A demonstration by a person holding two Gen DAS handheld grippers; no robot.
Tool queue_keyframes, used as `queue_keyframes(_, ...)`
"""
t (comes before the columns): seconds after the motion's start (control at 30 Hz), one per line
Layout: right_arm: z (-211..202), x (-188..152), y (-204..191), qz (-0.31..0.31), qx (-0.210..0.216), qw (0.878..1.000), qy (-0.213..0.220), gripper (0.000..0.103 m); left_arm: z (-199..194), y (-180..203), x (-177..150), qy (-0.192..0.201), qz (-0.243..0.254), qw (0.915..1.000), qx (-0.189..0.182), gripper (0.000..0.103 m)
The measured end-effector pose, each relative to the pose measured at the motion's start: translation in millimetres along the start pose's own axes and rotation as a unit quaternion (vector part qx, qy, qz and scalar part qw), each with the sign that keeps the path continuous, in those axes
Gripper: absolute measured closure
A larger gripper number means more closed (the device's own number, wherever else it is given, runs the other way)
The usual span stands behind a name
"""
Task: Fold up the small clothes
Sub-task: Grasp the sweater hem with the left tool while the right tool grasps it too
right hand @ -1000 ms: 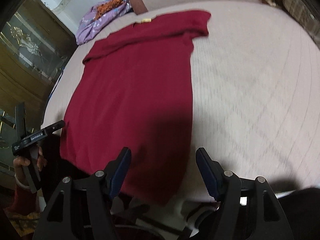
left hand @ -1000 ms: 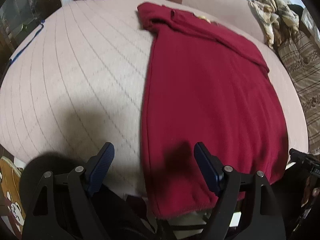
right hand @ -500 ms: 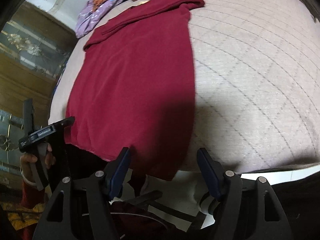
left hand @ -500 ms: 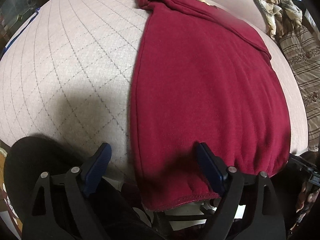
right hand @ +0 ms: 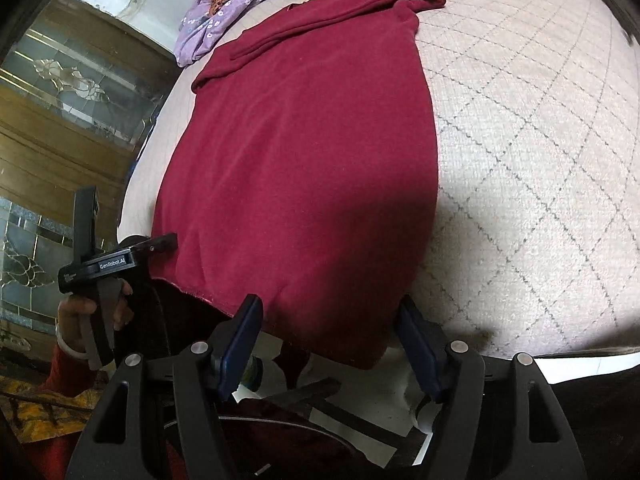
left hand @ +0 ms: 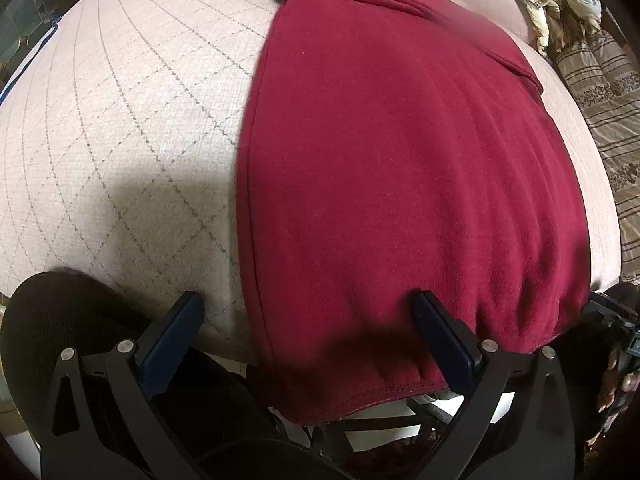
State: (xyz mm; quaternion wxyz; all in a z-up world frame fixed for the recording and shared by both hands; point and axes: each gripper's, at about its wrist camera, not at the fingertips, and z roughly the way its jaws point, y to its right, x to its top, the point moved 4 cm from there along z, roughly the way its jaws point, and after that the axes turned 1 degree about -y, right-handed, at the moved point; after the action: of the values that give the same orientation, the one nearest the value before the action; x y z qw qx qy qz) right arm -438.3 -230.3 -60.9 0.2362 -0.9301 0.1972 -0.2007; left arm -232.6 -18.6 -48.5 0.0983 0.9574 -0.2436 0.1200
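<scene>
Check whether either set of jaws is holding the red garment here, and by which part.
Nothing is held. The left gripper is opening, its jaws straddling the red garment's near hem corner. The right gripper stands open around the other hem corner.

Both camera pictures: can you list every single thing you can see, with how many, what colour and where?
dark red knit garment: one, dark red, spread flat on the bed, its hem hanging over the near edge
pale pink quilted bed cover: one, pale pink with grey diamond stitching, under the garment
purple flowered cloth: one, purple with orange, bunched at the far end of the bed
beige crumpled cloth: one, beige, far right in the left view
brown striped fabric: one, brown with stripes, along the right edge
wooden glass-panelled cabinet: one, brown, left of the bed
left hand-held gripper: one, black with blue pads, jaws opening astride the hem's left corner
right hand-held gripper: one, black with blue pads, open at the hem's right corner
</scene>
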Motion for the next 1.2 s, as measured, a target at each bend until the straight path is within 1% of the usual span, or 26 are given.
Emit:
queue_keyframes(0.1,0.6,0.4,-3.0,-0.002,0.003,1.0,0.006,0.033,0.3,1.2,-2.5,0.003,0.001,1.0,0.0,0.0)
queue_keyframes(0.13,0.0,0.8,-4.7,-0.006,0.004,1.0,0.01,0.036,-0.4,-0.1,-4.3,0.003,0.001,1.0,0.0,0.0)
queue_keyframes(0.17,0.4,1.8,-7.1,-0.009,0.005,1.0,0.012,0.046,-0.2,-0.6,-4.5,0.004,0.001,1.0,0.0,0.0)
queue_keyframes(0.2,-0.3,2.6,-10.7,-0.017,0.012,1.0,0.014,0.054,-0.1,-1.4,-5.0,0.005,0.002,1.0,0.0,0.0)
queue_keyframes(0.23,0.2,3.5,-14.8,-0.026,0.023,0.999,0.014,0.066,-0.4,-2.8,-5.9,0.006,0.003,1.0,0.0,0.0)
queue_keyframes(0.27,1.3,3.6,-16.8,-0.03,0.029,0.999,0.012,0.068,-0.1,-2.6,-6.3,0.006,0.003,1.0,0.0,0.0)
queue_keyframes(0.37,11.0,6.1,-18.9,-0.034,0.015,0.999,-0.003,0.068,0.4,-2.4,-8.1,0.006,0.005,1.0,-0.002,0.0)
queue_keyframes(0.47,12.5,8.3,-19.0,-0.025,0.026,0.999,-0.004,0.064,-0.7,2.5,-5.8,0.007,0.007,1.0,-0.001,0.0)
queue_keyframes(0.5,13.5,8.1,-19.3,-0.023,0.027,0.999,-0.005,0.061,-0.6,2.7,-6.1,0.007,0.007,1.0,0.0,0.0)
queue_keyframes(0.57,14.1,8.3,-19.8,-0.017,0.045,0.999,-0.003,0.051,-0.6,3.5,-5.7,0.006,0.006,1.0,0.0,0.0)
queue_keyframes(0.67,14.8,8.3,-21.6,-0.016,0.047,0.999,-0.001,0.048,-0.4,4.1,-5.3,0.007,0.007,1.0,0.0,0.0)
queue_keyframes(0.73,14.3,8.5,-20.3,-0.011,0.05,0.999,0.001,0.048,0.0,5.1,-5.4,0.006,0.009,0.9999,-0.001,0.0)
queue_keyframes(0.8,14.2,8.5,-20.5,-0.01,0.048,0.999,0.002,0.05,0.2,6.7,-5.5,0.003,0.013,0.9999,-0.001,0.0)
queue_keyframes(0.83,13.6,8.4,-21.3,-0.015,0.044,0.999,0.003,0.055,0.1,7.2,-5.3,0.003,0.013,0.9999,-0.001,0.0)
queue_keyframes(0.87,12.7,8.4,-21.1,-0.019,0.041,0.999,0.006,0.069,-0.2,8.0,-5.4,0.004,0.014,0.9999,-0.001,0.0)
queue_keyframes(0.9,11.9,8.7,-21.1,-0.022,0.04,0.999,0.009,0.077,-0.8,9.4,-5.9,0.008,0.016,0.9998,-0.001,0.001)
queue_keyframes(0.93,12.2,8.9,-20.7,-0.021,0.045,0.999,0.009,0.08,-2.3,10.2,-6.8,0.013,0.018,0.9997,-0.002,0.002)
queue_keyframes(1.0,12.4,9.1,-20.8,-0.02,0.05,0.998,0.008,0.083,-6.1,12.2,-8.9,0.023,0.023,0.9995,-0.005,0.008)
queue_keyframes(1.1,8.8,11.3,-27.5,-0.03,0.056,0.998,0.016,0.085,-12.7,14.9,-10.7,0.035,0.027,0.9989,-0.011,0.026)
queue_keyframes(1.13,7.2,12.1,-29.4,-0.033,0.058,0.998,0.019,0.085,-13.9,15.2,-10.9,0.037,0.028,0.9988,-0.014,0.028)
queue_keyframes(1.2,4.9,14.0,-32.4,-0.038,0.062,0.997,0.023,0.085,-16.8,16.1,-10.2,0.036,0.028,0.9988,-0.018,0.039)
